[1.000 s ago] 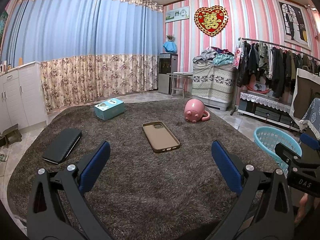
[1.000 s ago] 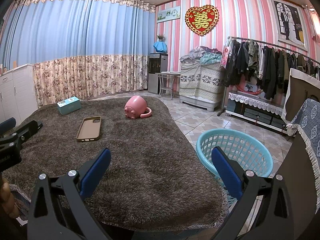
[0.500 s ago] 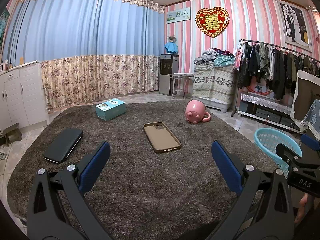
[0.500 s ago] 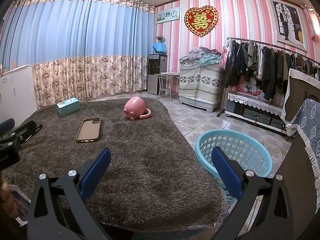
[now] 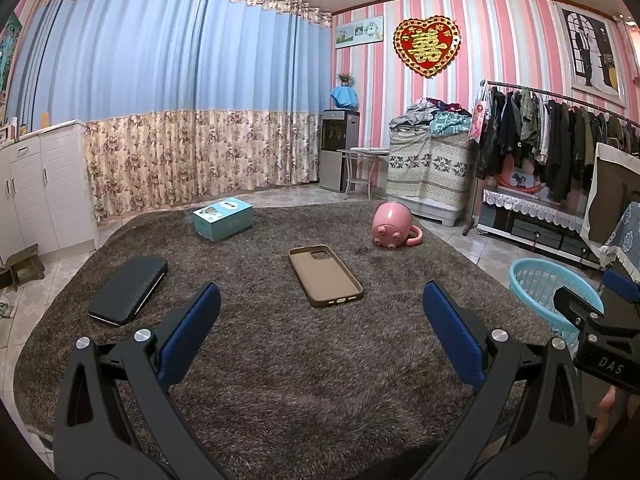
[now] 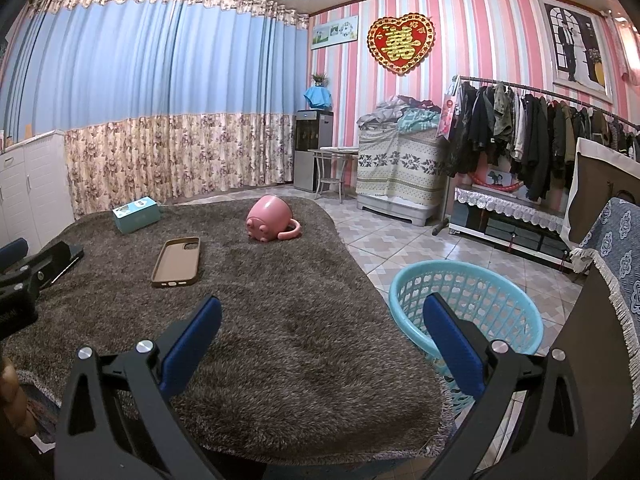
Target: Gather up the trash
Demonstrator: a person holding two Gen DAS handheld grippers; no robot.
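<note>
We hold the left hand-held gripper (image 5: 320,320) and the right hand-held gripper (image 6: 320,320) wide and empty above the near edge of the shaggy brown carpet (image 5: 280,380). The tan phone case (image 5: 325,275) lies mid-carpet, the teal cardboard box (image 5: 223,218) near the far edge, the pink pig-shaped mug (image 5: 392,225) at the far right corner. The turquoise plastic basket (image 6: 464,312) sits beside the right edge. The flat case may slip, sunk in the pile.
</note>
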